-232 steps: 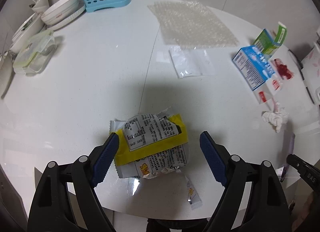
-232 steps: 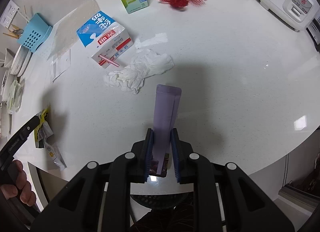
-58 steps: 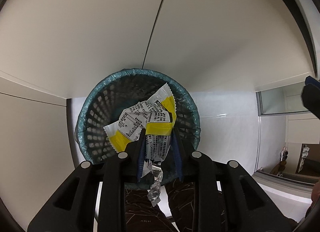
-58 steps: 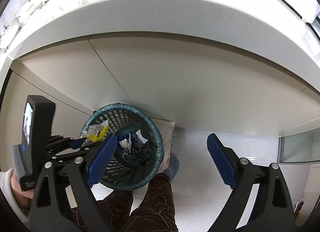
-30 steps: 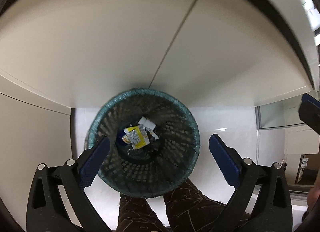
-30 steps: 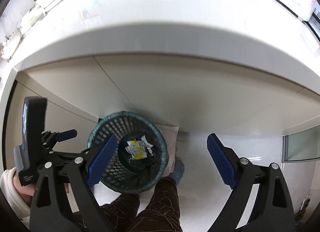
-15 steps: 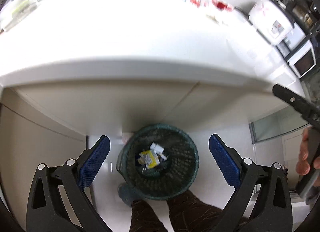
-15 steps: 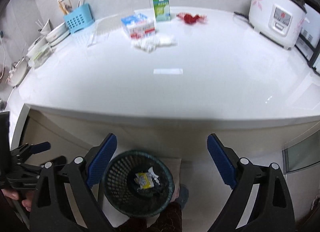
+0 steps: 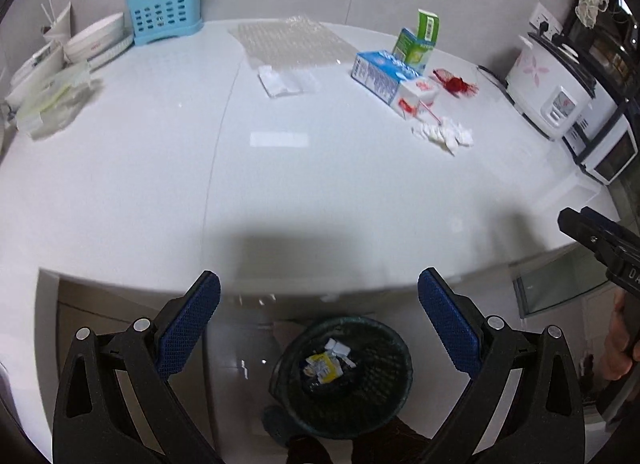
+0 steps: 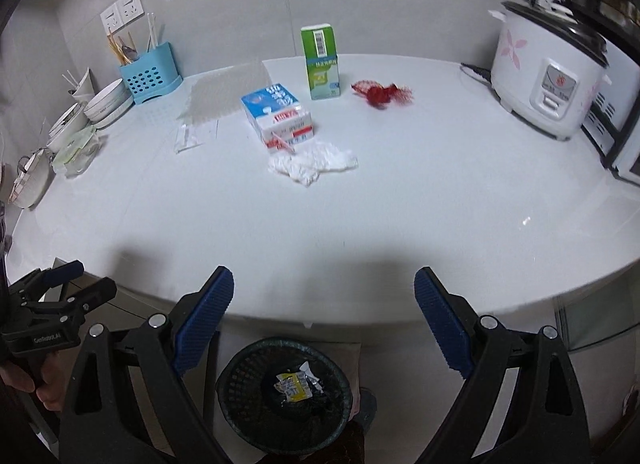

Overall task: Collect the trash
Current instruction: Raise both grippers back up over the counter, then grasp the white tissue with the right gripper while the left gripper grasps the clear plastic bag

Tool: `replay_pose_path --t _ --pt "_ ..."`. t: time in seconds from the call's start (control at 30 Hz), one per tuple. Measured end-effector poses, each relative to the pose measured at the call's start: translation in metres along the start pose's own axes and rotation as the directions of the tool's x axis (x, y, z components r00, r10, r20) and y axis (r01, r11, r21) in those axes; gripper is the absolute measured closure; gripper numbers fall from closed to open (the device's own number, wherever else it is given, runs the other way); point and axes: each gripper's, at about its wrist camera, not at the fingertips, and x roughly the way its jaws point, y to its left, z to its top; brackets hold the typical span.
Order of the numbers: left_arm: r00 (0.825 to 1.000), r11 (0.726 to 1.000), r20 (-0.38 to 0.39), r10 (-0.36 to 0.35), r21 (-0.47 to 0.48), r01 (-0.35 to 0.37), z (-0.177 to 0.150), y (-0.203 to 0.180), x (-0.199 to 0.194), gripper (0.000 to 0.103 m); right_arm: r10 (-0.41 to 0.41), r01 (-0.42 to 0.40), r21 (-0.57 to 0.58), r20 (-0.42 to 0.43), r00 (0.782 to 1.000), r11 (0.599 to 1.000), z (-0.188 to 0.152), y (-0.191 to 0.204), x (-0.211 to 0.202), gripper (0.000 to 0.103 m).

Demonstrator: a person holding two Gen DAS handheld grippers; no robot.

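Observation:
My left gripper (image 9: pixel 318 300) and my right gripper (image 10: pixel 323 296) are both open and empty, held above the counter's front edge. Below them a dark mesh trash bin (image 9: pixel 396 392) (image 10: pixel 240 412) stands on the floor with the yellow wrapper (image 9: pixel 323 367) (image 10: pixel 291 388) inside. On the white counter (image 10: pixel 400 216) lie a crumpled tissue (image 10: pixel 312 162) (image 9: pixel 442 133), a blue milk carton (image 10: pixel 276 116) (image 9: pixel 382 76) on its side, an upright green carton (image 10: pixel 321 62) (image 9: pixel 416 42), a red net (image 10: pixel 382 94) (image 9: pixel 456 84), a clear plastic bag (image 10: pixel 194 136) (image 9: pixel 286 80) and bubble wrap (image 10: pixel 228 96) (image 9: pixel 288 40).
A rice cooker (image 10: pixel 548 72) stands at the right, with a microwave (image 9: pixel 604 148) beyond it. A blue utensil holder (image 10: pixel 150 74) and stacked bowls (image 10: pixel 106 104) are at the back left. A clear container (image 9: pixel 52 100) sits near the left edge.
The left gripper opened and dropped the yellow wrapper into the bin. Both grippers then rose from under the counter to above its front edge, facing the countertop.

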Motion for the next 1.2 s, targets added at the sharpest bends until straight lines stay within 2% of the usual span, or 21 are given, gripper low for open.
replay_pose_path --t 0.07,0.3,0.57,0.83,1.2 --pt "1.0 1.0 0.003 0.022 -0.01 -0.022 0.01 -0.001 0.003 0.006 -0.001 0.002 -0.011 0.007 1.0 1.0 0.013 -0.001 0.003 0.015" --pt "0.999 0.996 0.021 0.033 -0.081 -0.031 0.051 0.0 0.011 0.006 0.02 -0.019 -0.038 0.023 1.0 0.999 0.051 -0.007 0.022 0.015" --pt "0.998 0.988 0.013 0.068 -0.14 -0.066 0.103 0.008 0.041 0.006 0.035 -0.035 -0.043 -0.006 0.999 0.998 0.085 -0.012 0.058 0.015" --pt "0.996 0.977 -0.014 0.094 -0.193 -0.095 0.145 0.02 0.078 0.006 0.032 -0.035 -0.056 -0.054 0.998 0.998 0.101 -0.011 0.095 0.016" --pt "0.987 0.962 -0.093 0.128 -0.229 -0.147 0.181 0.025 0.142 0.006 0.023 -0.029 -0.05 -0.114 0.993 0.998 0.111 -0.017 0.133 0.018"
